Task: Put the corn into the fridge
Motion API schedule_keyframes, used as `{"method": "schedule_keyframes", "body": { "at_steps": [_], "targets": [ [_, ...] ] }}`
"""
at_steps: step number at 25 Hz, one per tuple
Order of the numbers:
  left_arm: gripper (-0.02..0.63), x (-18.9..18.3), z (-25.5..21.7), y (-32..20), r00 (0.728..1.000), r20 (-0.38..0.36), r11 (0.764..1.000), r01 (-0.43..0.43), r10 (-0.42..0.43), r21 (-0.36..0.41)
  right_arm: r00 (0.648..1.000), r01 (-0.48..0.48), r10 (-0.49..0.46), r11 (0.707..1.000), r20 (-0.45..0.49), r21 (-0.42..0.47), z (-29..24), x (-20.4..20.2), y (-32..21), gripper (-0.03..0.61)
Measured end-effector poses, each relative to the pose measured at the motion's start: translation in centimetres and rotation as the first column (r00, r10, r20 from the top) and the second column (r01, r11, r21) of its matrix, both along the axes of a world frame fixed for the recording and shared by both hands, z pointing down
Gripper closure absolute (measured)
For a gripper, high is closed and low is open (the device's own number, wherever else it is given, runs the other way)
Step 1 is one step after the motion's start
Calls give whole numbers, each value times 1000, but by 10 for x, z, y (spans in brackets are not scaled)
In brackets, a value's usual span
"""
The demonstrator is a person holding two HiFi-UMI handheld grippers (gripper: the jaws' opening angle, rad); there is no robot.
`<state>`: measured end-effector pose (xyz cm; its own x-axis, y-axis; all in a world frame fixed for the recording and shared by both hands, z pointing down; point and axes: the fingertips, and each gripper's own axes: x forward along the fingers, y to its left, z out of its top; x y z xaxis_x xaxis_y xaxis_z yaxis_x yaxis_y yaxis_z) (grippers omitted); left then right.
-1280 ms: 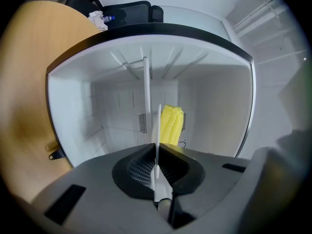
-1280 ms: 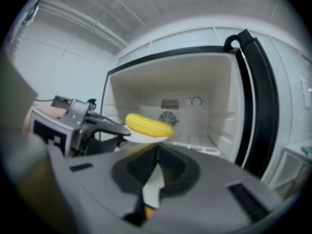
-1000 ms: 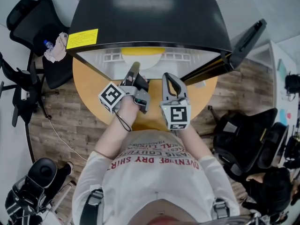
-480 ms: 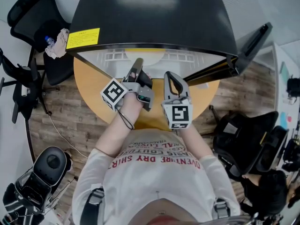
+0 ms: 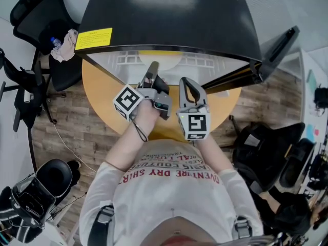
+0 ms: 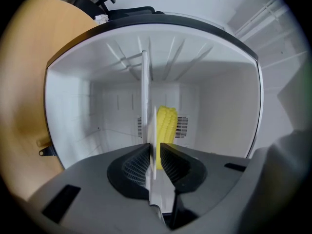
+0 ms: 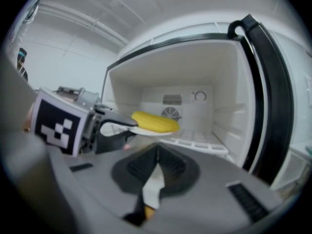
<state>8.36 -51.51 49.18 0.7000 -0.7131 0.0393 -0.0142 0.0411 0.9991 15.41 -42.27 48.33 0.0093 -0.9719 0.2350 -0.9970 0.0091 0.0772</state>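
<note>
A yellow corn cob (image 7: 153, 122) lies on a thin white plate (image 7: 146, 130) inside the open white fridge (image 7: 214, 82). My left gripper (image 7: 114, 128) reaches into the fridge from the left, at the plate's rim. In the left gripper view the plate (image 6: 149, 130) runs edge-on between the jaws of the left gripper (image 6: 155, 147), with the corn (image 6: 165, 126) just beyond. The jaws are opening, and a slit shows between the right pad and the plate. My right gripper (image 7: 157, 150) is shut and empty, outside the fridge. I cannot tell whether the plate rests on the shelf.
The fridge's black top (image 5: 169, 14) covers most of the inside in the head view. Its door (image 5: 266, 60) stands open to the right. The fridge sits on a round wooden table (image 5: 97, 91). Black chairs (image 5: 36, 24) stand around it, and a ribbed shelf (image 7: 200, 140) lines the fridge floor.
Less of the yellow corn shows under the fridge top than a second ago. Both grippers stay at the fridge opening.
</note>
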Motion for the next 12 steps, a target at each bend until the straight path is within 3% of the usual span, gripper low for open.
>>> {"method": "schedule_keyframes", "body": {
  "at_steps": [7, 12],
  "targets": [
    [382, -3, -8, 0, 999, -11, 999, 37, -37, 27, 1000, 1, -1, 1000, -7, 15, -6, 0, 5, 551],
    [379, -12, -1, 10, 999, 13, 999, 29, -29, 31, 1000, -4, 4, 1000, -12, 16, -9, -2, 15, 551]
  ]
}}
